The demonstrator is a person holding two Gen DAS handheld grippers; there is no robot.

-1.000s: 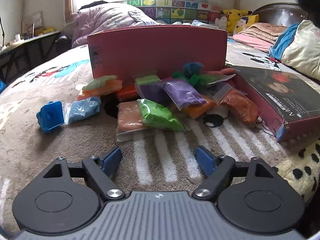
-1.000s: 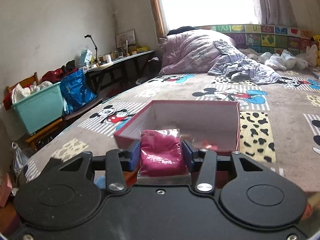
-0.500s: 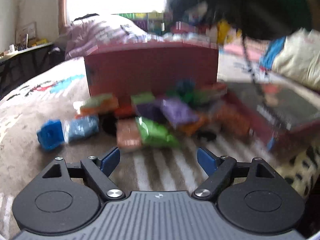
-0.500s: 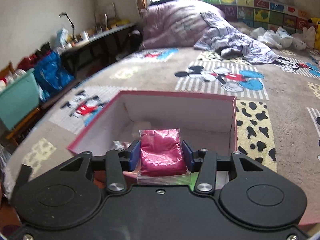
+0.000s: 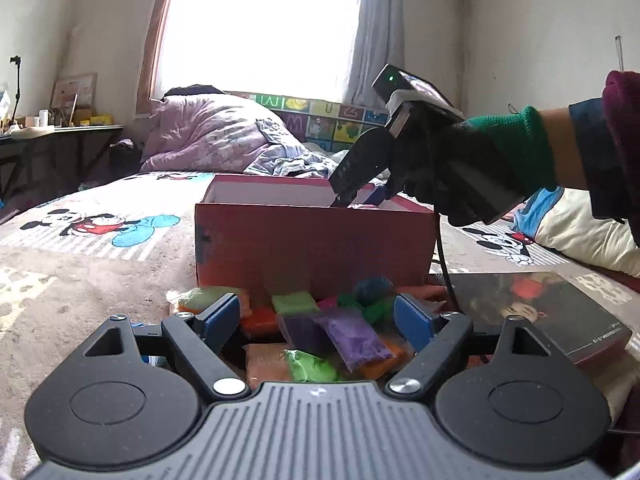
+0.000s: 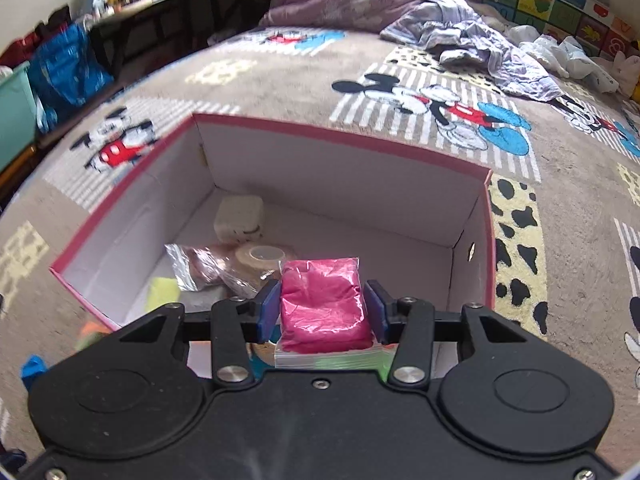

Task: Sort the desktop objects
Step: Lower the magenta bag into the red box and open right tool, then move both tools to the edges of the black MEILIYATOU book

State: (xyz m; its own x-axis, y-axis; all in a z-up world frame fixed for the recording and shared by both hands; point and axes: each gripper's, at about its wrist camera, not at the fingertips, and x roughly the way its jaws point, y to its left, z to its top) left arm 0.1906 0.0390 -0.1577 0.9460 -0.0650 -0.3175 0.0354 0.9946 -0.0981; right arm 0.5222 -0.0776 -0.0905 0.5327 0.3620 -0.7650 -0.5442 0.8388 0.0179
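While left gripper gapes empty, right gripper, now over box, clamps pink bag.

Right gripper, lower centre of frame, its blue pads pressed on a clear plastic bag of magenta clay above an open pink cardboard box. Inside, centre left: white square charger, tape roll, crumpled clear bag.
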